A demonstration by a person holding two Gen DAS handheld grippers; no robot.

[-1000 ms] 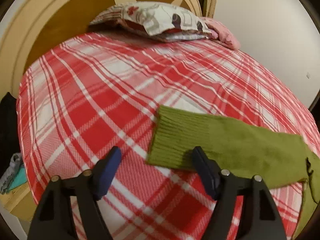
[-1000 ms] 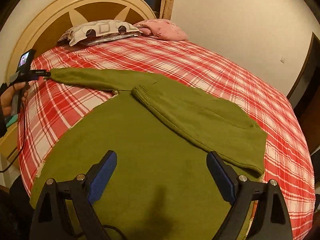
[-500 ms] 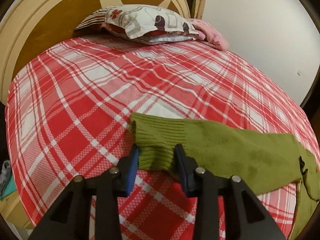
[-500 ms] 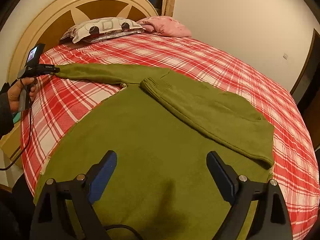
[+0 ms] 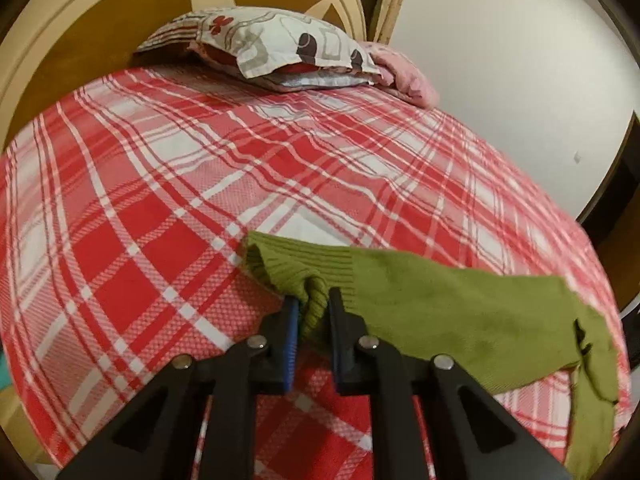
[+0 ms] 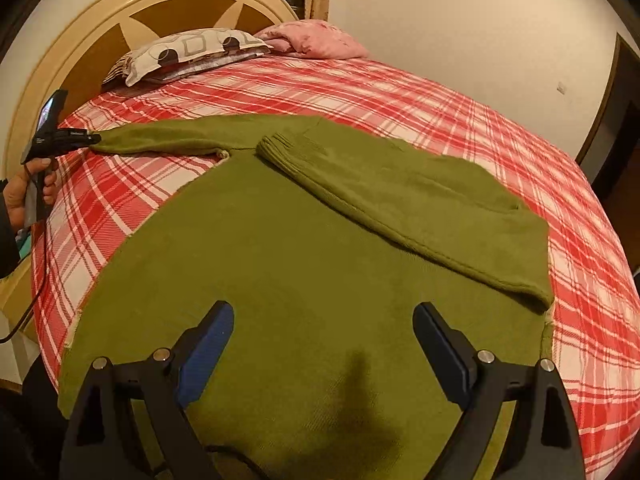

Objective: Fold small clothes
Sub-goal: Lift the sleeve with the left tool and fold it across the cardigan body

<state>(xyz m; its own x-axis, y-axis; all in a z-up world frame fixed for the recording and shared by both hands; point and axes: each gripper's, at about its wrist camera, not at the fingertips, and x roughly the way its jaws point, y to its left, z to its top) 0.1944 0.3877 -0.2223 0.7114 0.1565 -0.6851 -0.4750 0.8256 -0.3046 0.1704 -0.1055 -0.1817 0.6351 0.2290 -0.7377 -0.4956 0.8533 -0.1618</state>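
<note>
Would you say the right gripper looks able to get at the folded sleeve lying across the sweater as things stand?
Probably yes. The right gripper hovers open over the sweater, and nothing lies between it and the folded sleeve ahead. The left gripper is well clear, pinching the other cuff.

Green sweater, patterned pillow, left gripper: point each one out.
green sweater (image 6: 304,264), right wrist view, middle of body.
patterned pillow (image 5: 280,46), left wrist view, top face.
left gripper (image 5: 314,312), left wrist view, between fingers.

the left gripper points down at a slant, its jaws just closed, pads pinching the ribbed cuff. a hand holds its handle. the right gripper hovers with jaws wide apart, apparently touching nothing.
</note>
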